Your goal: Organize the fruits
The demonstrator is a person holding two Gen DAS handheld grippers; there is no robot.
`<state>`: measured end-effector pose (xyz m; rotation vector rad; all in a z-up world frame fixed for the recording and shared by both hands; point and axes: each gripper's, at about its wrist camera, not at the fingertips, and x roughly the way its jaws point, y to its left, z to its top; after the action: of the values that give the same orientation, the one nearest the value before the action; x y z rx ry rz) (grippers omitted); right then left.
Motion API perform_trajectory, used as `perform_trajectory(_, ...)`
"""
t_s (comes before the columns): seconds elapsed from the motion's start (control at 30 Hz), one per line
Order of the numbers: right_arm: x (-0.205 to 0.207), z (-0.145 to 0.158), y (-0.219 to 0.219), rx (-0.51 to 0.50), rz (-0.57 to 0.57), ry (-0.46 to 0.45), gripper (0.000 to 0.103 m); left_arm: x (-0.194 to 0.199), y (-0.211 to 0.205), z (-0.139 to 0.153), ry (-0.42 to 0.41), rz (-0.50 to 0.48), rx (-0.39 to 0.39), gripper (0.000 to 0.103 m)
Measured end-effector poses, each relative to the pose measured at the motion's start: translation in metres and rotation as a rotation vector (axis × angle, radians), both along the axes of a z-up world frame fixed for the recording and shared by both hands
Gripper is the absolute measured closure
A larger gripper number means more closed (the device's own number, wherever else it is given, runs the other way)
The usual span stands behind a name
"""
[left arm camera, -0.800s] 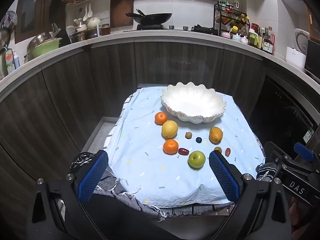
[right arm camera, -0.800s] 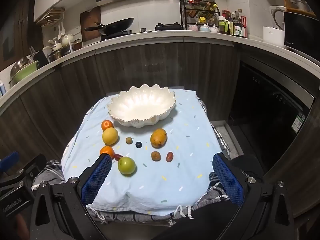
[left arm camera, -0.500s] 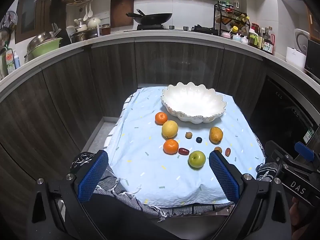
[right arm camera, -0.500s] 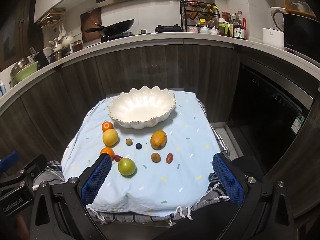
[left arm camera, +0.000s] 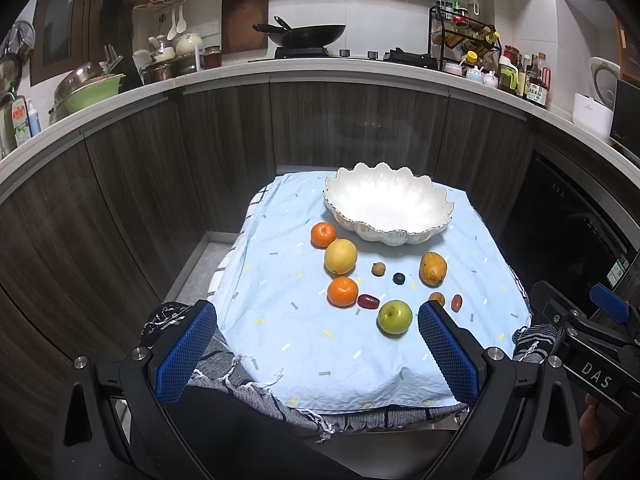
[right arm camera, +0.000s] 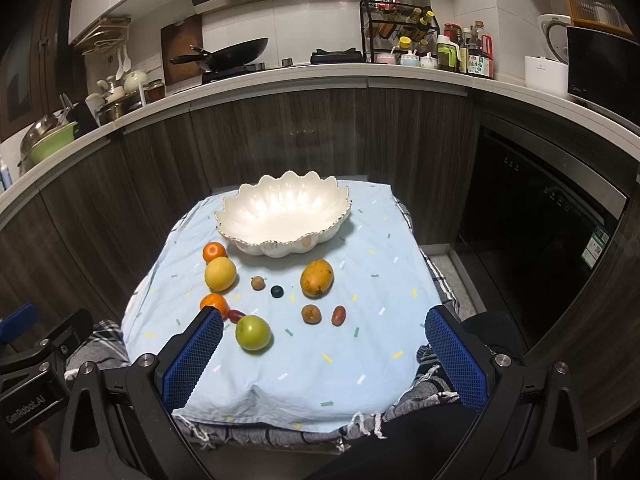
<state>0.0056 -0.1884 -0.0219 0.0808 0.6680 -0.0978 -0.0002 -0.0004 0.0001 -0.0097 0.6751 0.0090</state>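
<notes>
A white scalloped bowl (left arm camera: 436,200) (right arm camera: 256,236) stands empty at the far side of a small table under a light blue cloth (left arm camera: 288,320). In front of it lie two oranges (left arm camera: 342,291), a lemon (left arm camera: 340,256), a mango (left arm camera: 433,268) (right arm camera: 317,278), a green apple (left arm camera: 395,317) (right arm camera: 253,332) and several small fruits (right arm camera: 311,313). My left gripper (left arm camera: 318,354) is open and empty at the near edge. My right gripper (right arm camera: 322,360) is open and empty at the near edge, also seen from the left wrist view (left arm camera: 580,332).
A curved kitchen counter (left arm camera: 360,68) with dark cabinets surrounds the table. It carries a wok (left arm camera: 306,34), a spice rack (right arm camera: 394,20), bottles and dishes. A dark oven front (right arm camera: 532,240) is to the right. A plaid cloth (left arm camera: 248,384) hangs below the blue one.
Both grippers have eased slightly closer to the table; nothing on it has moved.
</notes>
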Motion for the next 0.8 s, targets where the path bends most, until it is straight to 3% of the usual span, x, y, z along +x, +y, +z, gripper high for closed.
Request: perform_trajectory(0.8,0.0013,-0.0022,-0.0007,-0.001,-0.003,0.001,0.001,-0.0028,-0.0004,-0.0114,0.007,-0.001,-0.002,0.0)
